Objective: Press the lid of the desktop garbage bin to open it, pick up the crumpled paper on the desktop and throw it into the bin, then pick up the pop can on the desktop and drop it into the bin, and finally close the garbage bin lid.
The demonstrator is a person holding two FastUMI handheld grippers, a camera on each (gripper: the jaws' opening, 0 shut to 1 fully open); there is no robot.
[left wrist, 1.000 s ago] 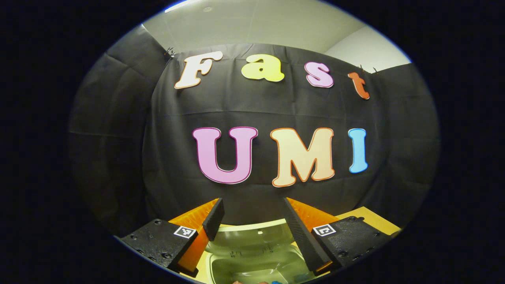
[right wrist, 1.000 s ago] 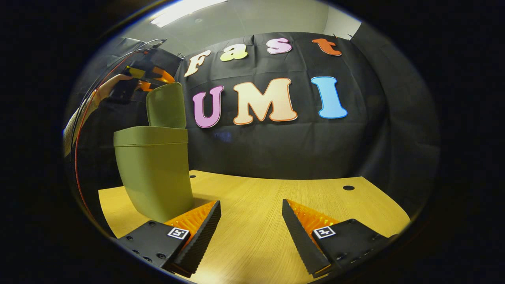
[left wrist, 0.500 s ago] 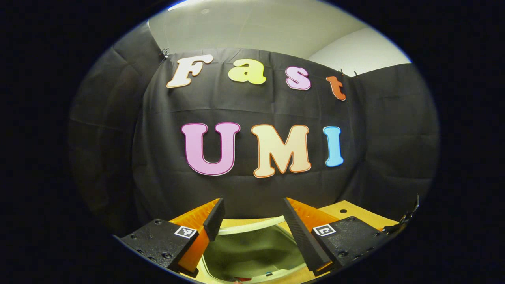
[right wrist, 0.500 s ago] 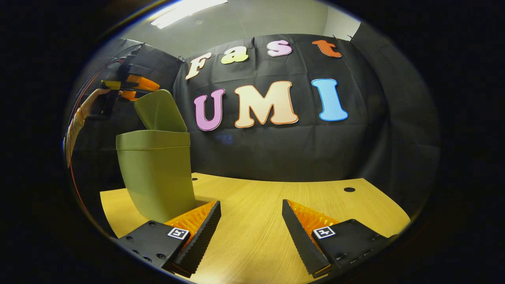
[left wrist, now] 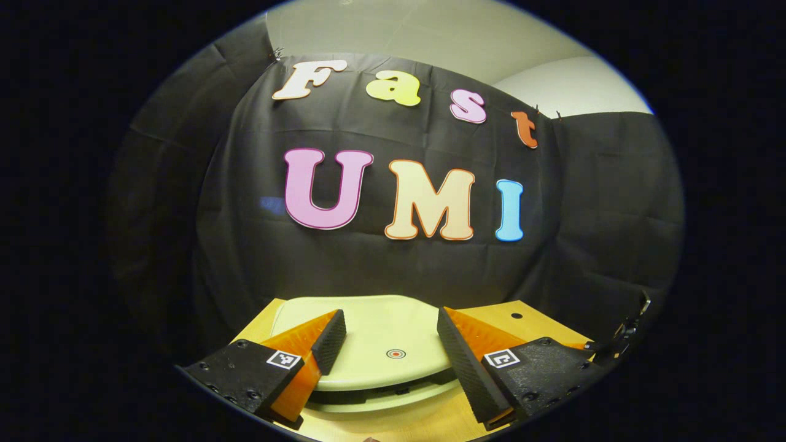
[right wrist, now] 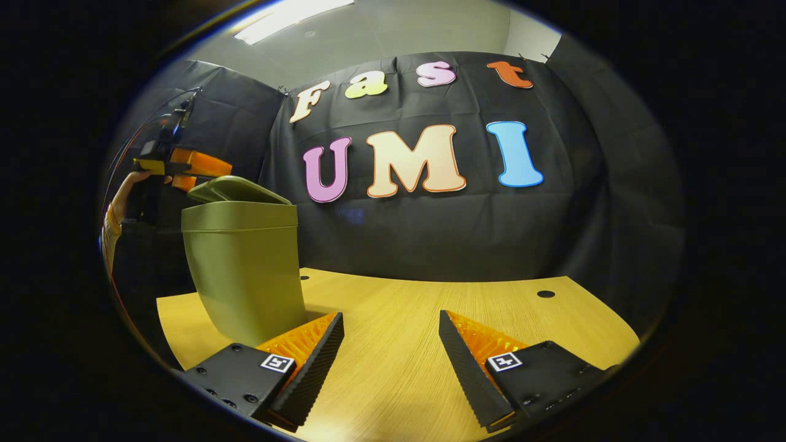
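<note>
At upper left of the right gripper view the left gripper (right wrist: pixel 206 167), jaws apart, rests against the lid (right wrist: pixel 236 191) to press it onto the garbage bin (right wrist: pixel 245 270), while the empty, open right gripper (right wrist: pixel 390 356) idles lower centre above the table (right wrist: pixel 491 301).

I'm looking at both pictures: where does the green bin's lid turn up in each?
Left gripper view: the lid lies low in the middle, seen from above between that tool's fingers, a small round mark on top.
Right gripper view: the lid sits at upper left, tilted and nearly shut on the bin, the left tool just above it.
Shared landmark: the wooden table.
</note>
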